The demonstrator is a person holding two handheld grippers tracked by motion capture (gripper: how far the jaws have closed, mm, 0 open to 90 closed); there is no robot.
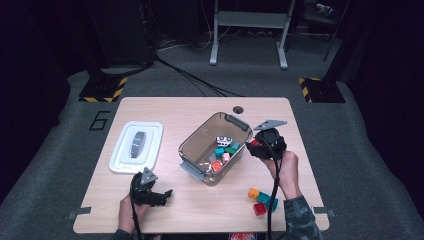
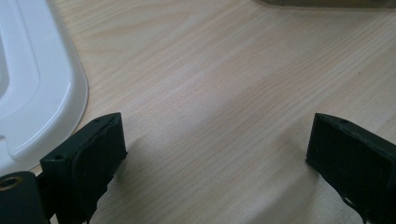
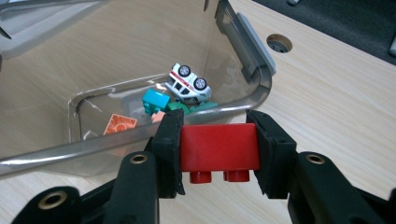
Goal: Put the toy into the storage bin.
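Nearest the high camera: left gripper (image 1: 159, 195) parked low at the table's (image 1: 200, 215) near edge, jaws wide apart, nothing between them; in the left gripper view it's bare wood between the pads with the white lid (image 2: 32, 88) just beside the left pad. That lid (image 1: 136, 146) lies flat on the table, left of the bin, well off it. Centre: clear plastic bin (image 1: 192, 142), open top, angled on the table. Already inside it: a toy car (image 3: 187, 84) lying wheels-up, a teal block (image 3: 155, 101), a green block (image 3: 180, 107), an orange block (image 3: 120, 125), plus another piece or two too small to sort out. Right of the bin: right gripper (image 1: 251, 144) clamped on a red brick (image 3: 219, 147), studs pointing down, pads pressing both ends. Brick is at the bin's near rim (image 3: 140, 142), off the table, not over the opening yet as far as I can tell. Far right, near table edge: small cluster still loose – orange (image 1: 254, 193), teal (image 1: 267, 201), red (image 1: 259, 209) blocks, touching or close to it. Status estimate: roughly half to two-thirds loaded. Left to do: carry the held brick over the rim, release, then fetch those three. Lid presumably goes on last.
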